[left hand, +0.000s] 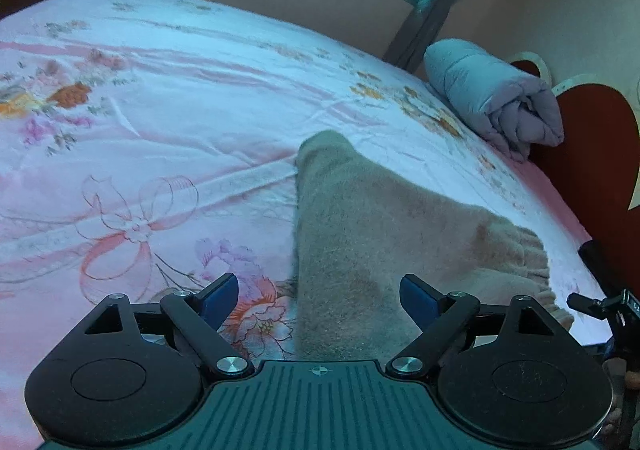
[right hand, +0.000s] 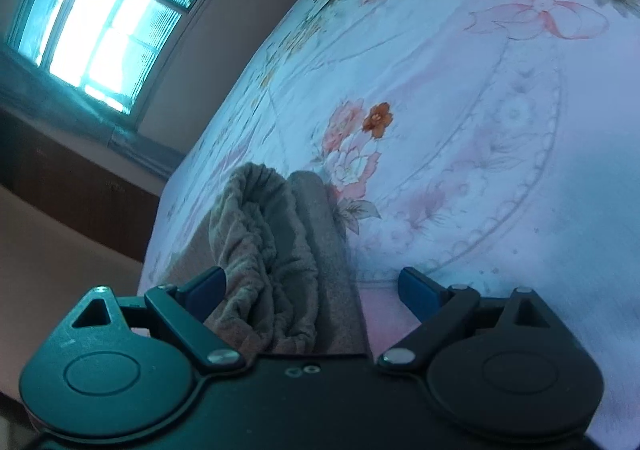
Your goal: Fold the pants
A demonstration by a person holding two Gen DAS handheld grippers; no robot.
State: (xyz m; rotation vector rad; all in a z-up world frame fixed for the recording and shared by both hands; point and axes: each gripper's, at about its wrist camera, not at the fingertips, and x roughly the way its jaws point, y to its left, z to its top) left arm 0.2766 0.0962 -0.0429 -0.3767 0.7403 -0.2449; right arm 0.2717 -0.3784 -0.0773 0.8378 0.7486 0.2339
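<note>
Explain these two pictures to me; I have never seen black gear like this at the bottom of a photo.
Each picture comes from a camera mounted on a tool that a person carries, looking out along its two blue-tipped fingers. The left hand-held gripper and the right hand-held gripper are both open and hold nothing. Below them lies a pair of fuzzy grey-beige pants with a gathered elastic waistband, on a pink floral bedsheet. A rolled pale-blue quilt sits at the bed's far edge.

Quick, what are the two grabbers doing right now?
Left gripper: open, holding nothing, over the pants.
Right gripper: open, holding nothing, at the pants' waistband.
</note>
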